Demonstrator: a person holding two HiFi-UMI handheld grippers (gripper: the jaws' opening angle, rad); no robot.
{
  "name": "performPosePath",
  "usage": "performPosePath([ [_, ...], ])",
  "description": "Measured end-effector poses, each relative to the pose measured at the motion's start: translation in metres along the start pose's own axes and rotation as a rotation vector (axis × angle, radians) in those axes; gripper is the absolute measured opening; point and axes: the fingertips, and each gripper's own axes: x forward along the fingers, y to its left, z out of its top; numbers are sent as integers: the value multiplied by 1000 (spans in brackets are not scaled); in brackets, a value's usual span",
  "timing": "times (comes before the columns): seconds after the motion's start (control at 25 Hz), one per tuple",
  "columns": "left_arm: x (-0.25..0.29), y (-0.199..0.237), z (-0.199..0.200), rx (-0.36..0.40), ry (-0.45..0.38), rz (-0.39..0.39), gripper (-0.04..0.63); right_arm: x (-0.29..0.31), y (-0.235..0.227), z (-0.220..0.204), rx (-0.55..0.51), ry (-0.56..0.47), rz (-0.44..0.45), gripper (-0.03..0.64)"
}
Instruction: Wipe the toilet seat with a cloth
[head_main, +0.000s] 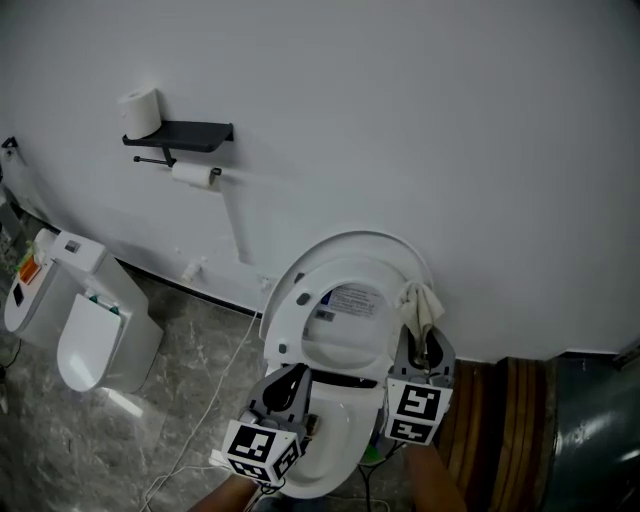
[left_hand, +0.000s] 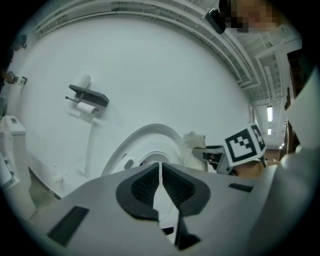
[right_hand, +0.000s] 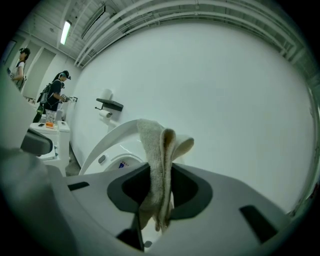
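R gripper (right_hand: 161, 190) pinches cloth (right_hand: 157, 150) — L gripper (left_hand: 160, 172) closed, empty — toilet (head_main: 285, 300) ahead.

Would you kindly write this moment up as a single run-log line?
left gripper: shut, empty | right gripper: shut on cloth | toilet lid: raised | wiping: not under way

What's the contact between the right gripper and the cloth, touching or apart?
Touching. The right gripper view shows the cloth pinched between the pads of the right gripper.
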Motion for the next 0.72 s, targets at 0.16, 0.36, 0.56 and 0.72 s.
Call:
performPosePath([
  [0.16, 18, 13, 0, 29, 36, 64, 12, -31, 0, -17, 6, 45, 33, 97],
  [0.36, 56, 36, 3, 28, 103, 80, 14, -74, -13, -40, 85, 121, 27, 97],
  [0.56, 92, 51, 10, 108, 109, 91, 17, -98, -30, -53, 77, 153, 15, 97],
  [0.72, 118, 50, 13, 137, 105, 71, 116, -104, -46, -55, 109, 166, -23, 97],
])
